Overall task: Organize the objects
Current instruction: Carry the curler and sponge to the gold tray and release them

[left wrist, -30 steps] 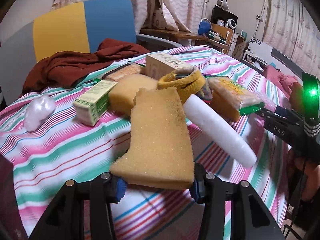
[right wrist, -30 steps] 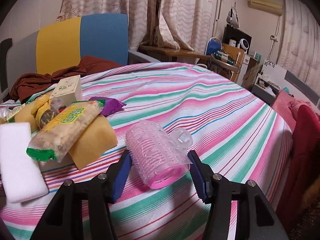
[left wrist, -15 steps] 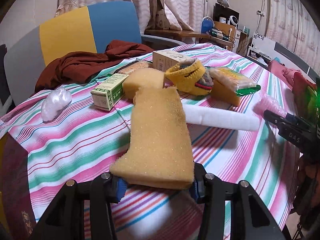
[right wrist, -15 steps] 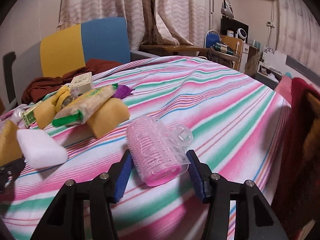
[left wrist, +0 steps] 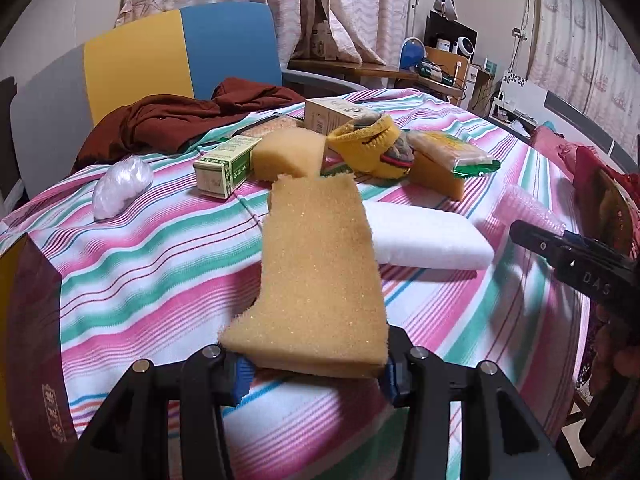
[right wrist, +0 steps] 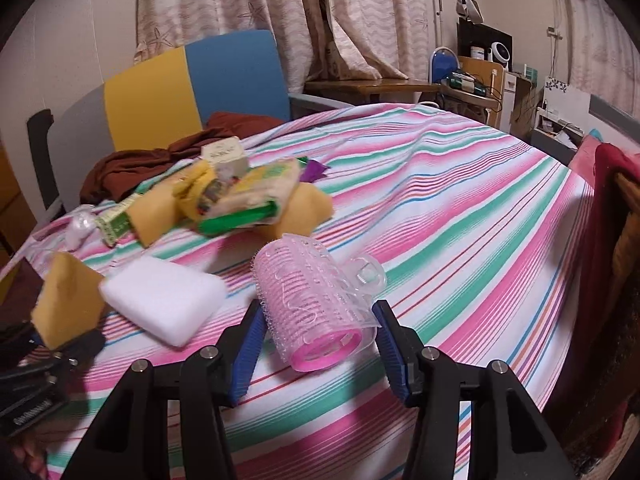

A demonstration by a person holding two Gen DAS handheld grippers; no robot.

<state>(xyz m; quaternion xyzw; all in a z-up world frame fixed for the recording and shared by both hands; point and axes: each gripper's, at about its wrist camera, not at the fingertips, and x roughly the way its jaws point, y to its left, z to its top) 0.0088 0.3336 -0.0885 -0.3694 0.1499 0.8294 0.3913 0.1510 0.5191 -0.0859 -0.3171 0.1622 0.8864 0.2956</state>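
1. Sponge (left wrist: 320, 276) first: we've got that ragged yellow piece pinched at its near end in the left gripper (left wrist: 316, 372), lifted over the striped tablecloth (left wrist: 152, 264), sticking way out past the blue pads.
2. Right gripper (right wrist: 320, 344) has the pink hair roller (right wrist: 316, 300) squeezed between its pads, clear clip on top. Looks lifted off the cloth, but honestly hard to tell from this angle.
3. Risks: sponge is floppy, held only by one edge, so a quick swing could let it sag and slip out.
4. Roller is round and springy, so uneven squeeze may pop it sideways.
5. White foam block (right wrist: 164, 300) and the snack pile (right wrist: 240, 200) sit between both hands, easy to clip.
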